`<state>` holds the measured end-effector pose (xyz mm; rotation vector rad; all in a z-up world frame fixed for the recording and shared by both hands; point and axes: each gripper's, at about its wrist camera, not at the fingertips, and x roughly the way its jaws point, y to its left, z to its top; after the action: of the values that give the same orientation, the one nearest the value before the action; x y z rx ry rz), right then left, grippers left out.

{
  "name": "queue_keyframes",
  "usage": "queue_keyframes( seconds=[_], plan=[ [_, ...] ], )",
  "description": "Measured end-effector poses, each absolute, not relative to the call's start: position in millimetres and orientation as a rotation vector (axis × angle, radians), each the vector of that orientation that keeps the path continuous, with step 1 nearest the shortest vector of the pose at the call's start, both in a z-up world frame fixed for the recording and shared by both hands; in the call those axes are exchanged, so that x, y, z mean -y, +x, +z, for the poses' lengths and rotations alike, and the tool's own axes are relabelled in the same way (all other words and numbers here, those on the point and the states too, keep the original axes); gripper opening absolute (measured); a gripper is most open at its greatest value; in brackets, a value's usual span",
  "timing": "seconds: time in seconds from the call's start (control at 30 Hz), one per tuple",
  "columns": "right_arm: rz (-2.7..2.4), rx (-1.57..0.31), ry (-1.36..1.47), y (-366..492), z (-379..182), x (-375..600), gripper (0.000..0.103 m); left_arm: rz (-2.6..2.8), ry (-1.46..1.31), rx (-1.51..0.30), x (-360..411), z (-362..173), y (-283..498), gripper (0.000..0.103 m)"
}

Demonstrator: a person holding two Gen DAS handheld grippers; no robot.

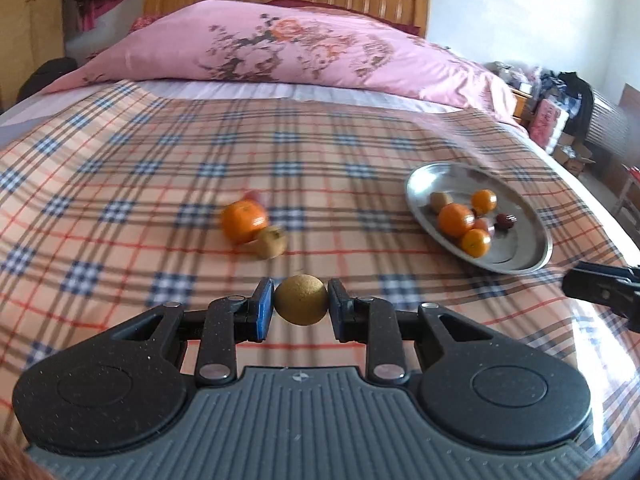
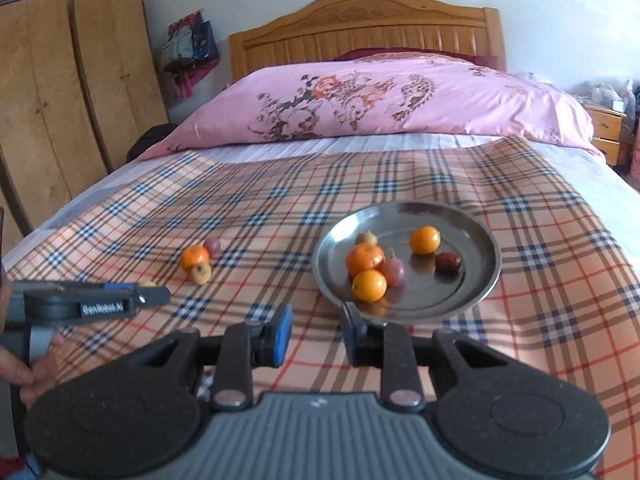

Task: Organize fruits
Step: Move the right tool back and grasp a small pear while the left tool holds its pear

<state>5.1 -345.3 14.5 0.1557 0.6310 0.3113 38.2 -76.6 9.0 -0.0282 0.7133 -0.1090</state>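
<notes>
Bedroom with wooden wardrobe (image 2: pixel 60 92) at 9 o'clock, carved headboard (image 2: pixel 366 20) at 12, pink flowered quilt (image 2: pixel 380 100) under it. Below that, checked sheet (image 2: pixel 280 208) spread over the bed, serving as work surface.

Going from left to right in the right wrist view:

Left gripper (image 2: pixel 154 294) at 9 o'clock, seen from the side, held by a hand (image 2: pixel 28 368) at the frame edge. Clamped on a small brown round fruit (image 1: pixel 301 300), pressed between both pads and lifted above the sheet, as seen in the left wrist view.

Loose group on the sheet at about 10 o'clock from centre: orange tangerine (image 2: pixel 194 257), purple grape (image 2: pixel 212 245) just behind, touching or nearly so, and a tan longan-like fruit (image 2: pixel 200 273) just in front.

Right gripper (image 2: pixel 316 316) at 6 o'clock, jaws nearly closed with a narrow gap, nothing between them; right finger just before the plate rim, contact not clear.

Steel plate (image 2: pixel 472 240) right of centre, at 3 o'clock from the loose group, well apart. Inside: big tangerine (image 2: pixel 365 258), small orange fruit (image 2: pixel 369 285) in front, second one (image 2: pixel 425 240) at the back right, reddish grape (image 2: pixel 394 271), pale round fruit (image 2: pixel 366 237) at the back, dark red date (image 2: pixel 448 261) at right.

Bedside cabinet (image 2: pixel 606 128) at 2 o'clock.
</notes>
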Motion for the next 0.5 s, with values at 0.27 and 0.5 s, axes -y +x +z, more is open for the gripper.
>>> queue_keyframes(
  seconds=[0.27,0.5],
  plan=[
    [0.337,-0.685,0.145,-11.1,-2.6,341.4,0.040,-0.050,-0.026,-0.727,41.5,-0.5,23.0,0.031],
    [0.322,-0.698,0.178,-26.7,-10.1,348.0,0.044,-0.016,-0.041,-0.742,23.9,-3.5,15.3,0.031]
  ],
)
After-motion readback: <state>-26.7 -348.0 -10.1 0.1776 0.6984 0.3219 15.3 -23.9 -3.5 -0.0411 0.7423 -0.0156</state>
